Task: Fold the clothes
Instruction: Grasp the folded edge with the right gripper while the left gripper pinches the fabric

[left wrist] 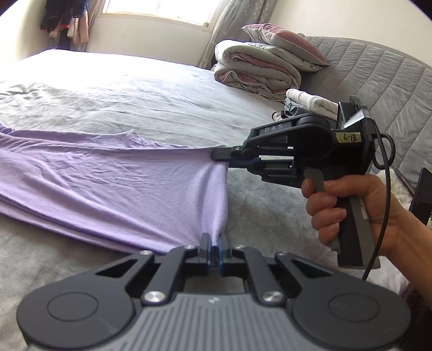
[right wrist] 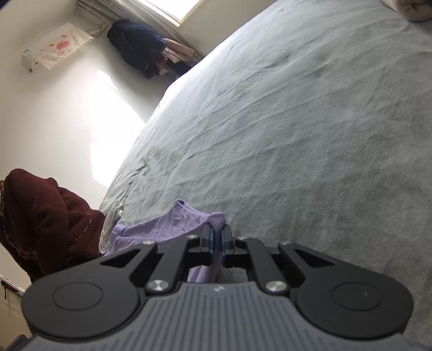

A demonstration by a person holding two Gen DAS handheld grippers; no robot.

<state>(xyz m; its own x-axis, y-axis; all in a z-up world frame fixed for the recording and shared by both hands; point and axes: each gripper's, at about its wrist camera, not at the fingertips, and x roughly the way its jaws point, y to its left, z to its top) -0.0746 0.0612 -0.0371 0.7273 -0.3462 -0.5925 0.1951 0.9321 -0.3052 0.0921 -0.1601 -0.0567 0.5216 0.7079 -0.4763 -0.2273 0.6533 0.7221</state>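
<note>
The left gripper [left wrist: 213, 240] and right gripper [left wrist: 220, 158] each pinch a near corner of the soft lilac cotton garment [left wrist: 108, 175], so its edge stretches tight for folding over the grey bed sheet [left wrist: 162, 102].

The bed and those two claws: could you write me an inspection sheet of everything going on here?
Surface: grey bedspread, wrinkled.
Job's things: lilac garment spread flat on the bed, one edge pinched at two spots.
Clutter: folded clothes stack; rolled quilt with a pillow on top.
Grippers: left claw shut on the lilac garment; right claw shut on it too, held by a hand.
Cables: black cable trailing from the right tool.
Surroundings: window, clothes hanging in the corner, dark red garment beside the bed.
</note>
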